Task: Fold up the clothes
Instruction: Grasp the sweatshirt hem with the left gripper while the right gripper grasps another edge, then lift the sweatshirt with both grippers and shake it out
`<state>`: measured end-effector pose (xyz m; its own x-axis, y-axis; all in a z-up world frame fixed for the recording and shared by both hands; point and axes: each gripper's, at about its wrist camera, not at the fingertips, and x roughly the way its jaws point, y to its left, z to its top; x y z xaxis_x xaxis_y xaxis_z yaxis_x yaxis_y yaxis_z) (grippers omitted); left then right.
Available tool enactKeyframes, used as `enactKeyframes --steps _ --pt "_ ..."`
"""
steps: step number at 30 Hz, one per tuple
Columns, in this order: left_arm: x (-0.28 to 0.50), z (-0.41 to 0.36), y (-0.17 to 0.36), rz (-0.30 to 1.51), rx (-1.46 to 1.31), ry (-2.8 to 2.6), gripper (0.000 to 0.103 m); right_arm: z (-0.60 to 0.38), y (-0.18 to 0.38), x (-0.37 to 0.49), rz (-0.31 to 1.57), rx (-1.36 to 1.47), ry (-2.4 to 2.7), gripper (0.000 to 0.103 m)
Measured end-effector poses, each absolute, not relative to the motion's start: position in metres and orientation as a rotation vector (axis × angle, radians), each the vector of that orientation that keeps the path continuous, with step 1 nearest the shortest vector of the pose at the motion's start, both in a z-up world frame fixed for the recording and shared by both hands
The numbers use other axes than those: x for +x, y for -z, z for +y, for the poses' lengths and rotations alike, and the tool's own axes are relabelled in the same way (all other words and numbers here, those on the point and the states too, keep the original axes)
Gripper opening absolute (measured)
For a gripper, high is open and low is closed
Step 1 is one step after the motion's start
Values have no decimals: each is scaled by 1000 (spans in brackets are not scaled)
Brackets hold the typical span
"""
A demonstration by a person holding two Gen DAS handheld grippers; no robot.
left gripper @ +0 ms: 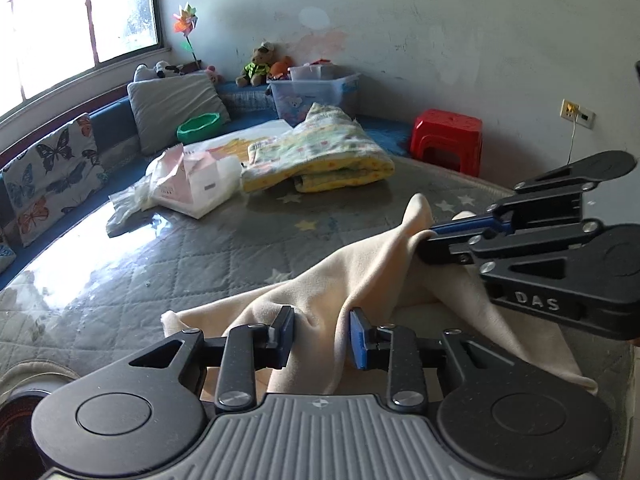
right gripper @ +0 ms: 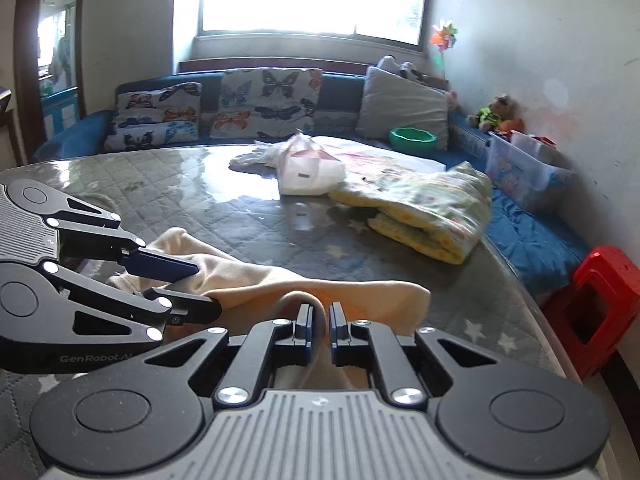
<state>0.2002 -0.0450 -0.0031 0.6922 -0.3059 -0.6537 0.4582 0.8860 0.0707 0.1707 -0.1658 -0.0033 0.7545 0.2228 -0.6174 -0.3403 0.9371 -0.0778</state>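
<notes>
A grey quilted mat (left gripper: 208,248) with star print fills the room's floor under a bright window. Near you, a cream garment (left gripper: 320,292) lies bunched on it. Your left gripper (left gripper: 322,334) pinches a thick fold of it; just right, your right gripper (right gripper: 320,322) is clamped tight on its edge. Farther right sits a red stool (left gripper: 447,140).

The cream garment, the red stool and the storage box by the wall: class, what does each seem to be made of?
Cream garment: soft matte knit or fleece, probably; it drapes in smooth folds. Red stool: moulded plastic, slightly glossy, with cut-out sides. Storage box: translucent plastic; its contents show dimly through the wall.
</notes>
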Motion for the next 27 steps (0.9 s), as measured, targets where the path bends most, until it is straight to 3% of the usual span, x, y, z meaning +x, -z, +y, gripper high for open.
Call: enactKeyframes --steps 3,4,8,10,13,16,27 --pt "200 -44 6 674 248 410 15 -170 5 168 659 -174 -294 21" --pt "199 -42 5 673 237 407 13 -170 5 166 661 -176 -296 26" --pt "194 -37 -1 658 215 400 11 -166 10 164 667 -199 -317 26" --pt "192 -37 -4 649 217 406 11 -162 12 168 666 -210 -323 25" --pt "192 -43 -3 649 233 408 12 -156 17 175 656 -237 -318 9" --pt "193 -42 -3 648 228 393 11 -152 17 170 614 -279 -304 5" --pt "158 25 -42 561 70 250 10 -172 -18 119 423 -402 -197 3"
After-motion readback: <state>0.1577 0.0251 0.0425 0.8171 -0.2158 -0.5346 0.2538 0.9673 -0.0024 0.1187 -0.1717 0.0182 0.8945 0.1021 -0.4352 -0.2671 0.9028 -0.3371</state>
